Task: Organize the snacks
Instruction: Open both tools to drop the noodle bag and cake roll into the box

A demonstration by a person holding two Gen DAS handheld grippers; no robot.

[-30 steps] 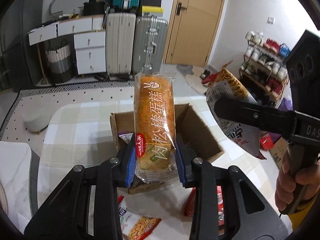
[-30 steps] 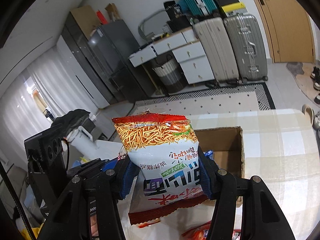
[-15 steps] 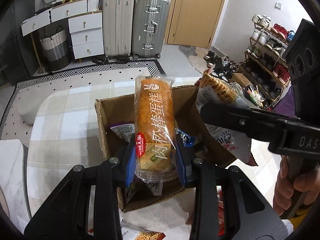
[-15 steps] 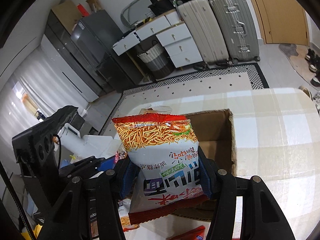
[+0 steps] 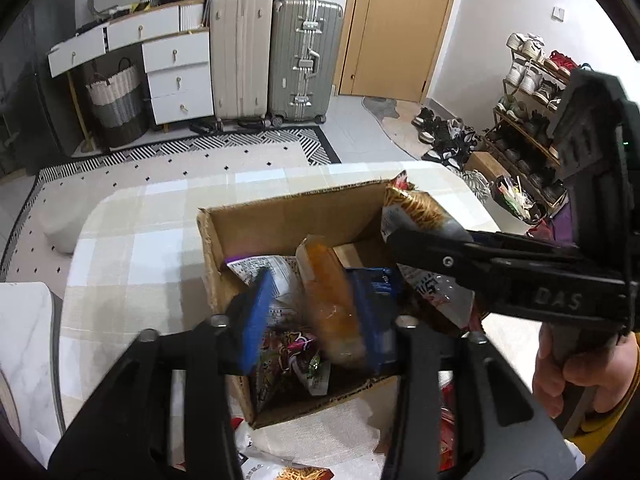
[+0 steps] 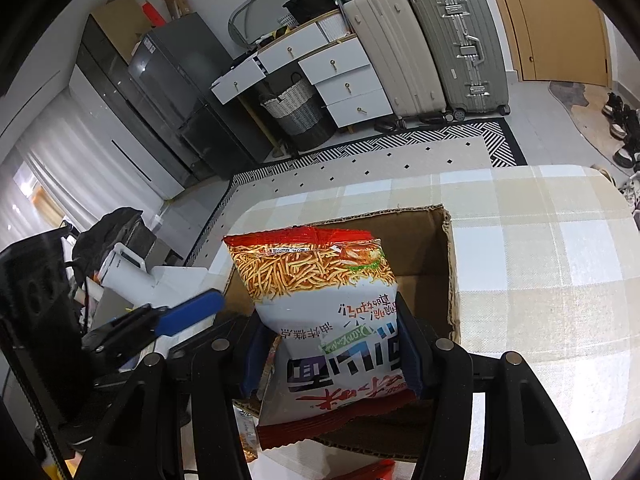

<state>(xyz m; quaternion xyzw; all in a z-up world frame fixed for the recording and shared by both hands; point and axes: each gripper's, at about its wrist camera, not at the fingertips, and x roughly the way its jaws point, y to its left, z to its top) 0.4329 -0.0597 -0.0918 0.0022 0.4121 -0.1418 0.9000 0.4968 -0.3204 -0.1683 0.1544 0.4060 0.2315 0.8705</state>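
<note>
An open cardboard box (image 5: pixel 280 208) stands on the checked tablecloth, with several snack packets inside. My left gripper (image 5: pixel 316 320) hangs over the box's near side and its jaws are opening. The orange cake roll packet (image 5: pixel 332 304) shows blurred between the blue pads, tipped down into the box; the left pad stands clear of it. My right gripper (image 6: pixel 332 356) is shut on a white and red bag of fried noodle sticks (image 6: pixel 320 292), held upright over the box's wall (image 6: pixel 448 280). In the left wrist view that bag (image 5: pixel 416 208) hangs over the box's right side.
Inside the box lie a white packet (image 5: pixel 260 268), a dark blue packet (image 5: pixel 380 284) and a colourful packet (image 5: pixel 292 352). Loose red packets (image 5: pixel 448 440) lie on the cloth in front. A person's hand (image 5: pixel 580 372) holds the right gripper's handle. A white surface (image 5: pixel 24 340) adjoins on the left.
Both grippers came down over the box. The left jaws went from shut on the upright cake roll to parted, and the roll has tipped down into the box. The right grip is unchanged.
</note>
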